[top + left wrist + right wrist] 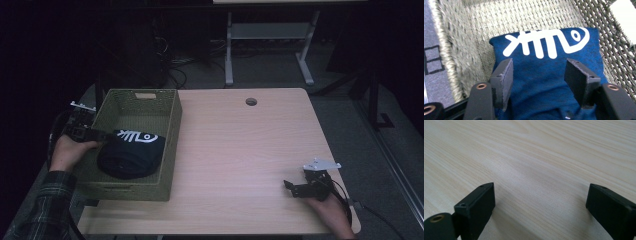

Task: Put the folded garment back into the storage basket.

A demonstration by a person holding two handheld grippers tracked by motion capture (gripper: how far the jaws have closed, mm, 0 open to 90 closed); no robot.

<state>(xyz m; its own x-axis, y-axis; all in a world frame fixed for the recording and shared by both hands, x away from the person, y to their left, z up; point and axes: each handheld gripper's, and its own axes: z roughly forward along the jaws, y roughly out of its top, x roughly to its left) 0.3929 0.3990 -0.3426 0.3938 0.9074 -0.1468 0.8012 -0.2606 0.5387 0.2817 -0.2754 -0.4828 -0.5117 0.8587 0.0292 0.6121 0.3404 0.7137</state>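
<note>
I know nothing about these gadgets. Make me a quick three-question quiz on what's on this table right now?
1. True or false: the dark blue folded cloth lies inside the woven basket.
2. What white picture is printed on the cloth?
3. Which gripper is over bare table: A the left gripper, B the right gripper?

Key: 1 true. 2 a fish skeleton. 3 B.

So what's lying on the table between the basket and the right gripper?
Nothing: in the high view the table is bare wood between the basket and the right gripper.
</note>
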